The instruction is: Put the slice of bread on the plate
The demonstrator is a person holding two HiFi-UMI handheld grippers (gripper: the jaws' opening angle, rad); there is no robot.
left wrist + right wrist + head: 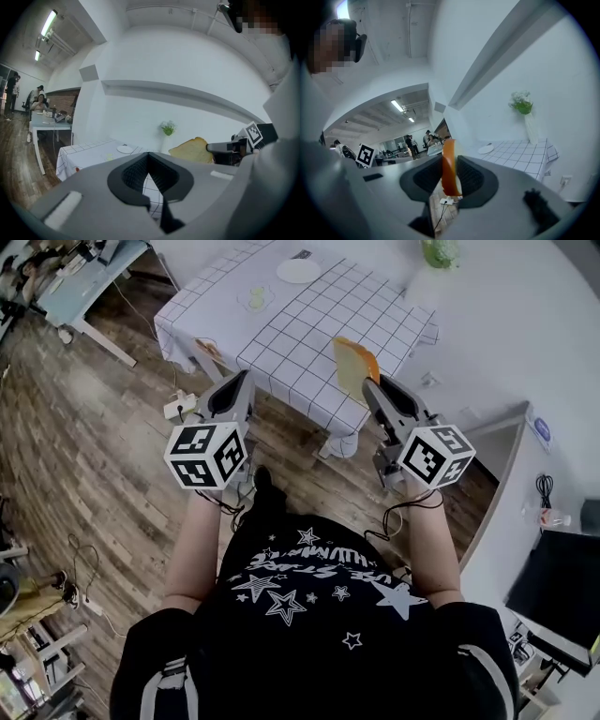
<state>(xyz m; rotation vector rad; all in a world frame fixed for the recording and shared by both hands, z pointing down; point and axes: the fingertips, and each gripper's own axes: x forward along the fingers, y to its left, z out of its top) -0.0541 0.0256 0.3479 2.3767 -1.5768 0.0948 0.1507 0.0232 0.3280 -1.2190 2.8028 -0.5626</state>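
Bread slice (355, 366): flat, orange-crusted, clamped in right gripper (450, 180).

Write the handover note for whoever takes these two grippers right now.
Left hand-held gripper: jaws together, nothing in them.
Right hand-held gripper: shut on the slice of bread, held on edge in the air by the table's near side.
White plate: at the far end of the checked tablecloth; it looks bare.
Done: bread is in the grip.
Left: carry it across to the plate, lay it flat, release.
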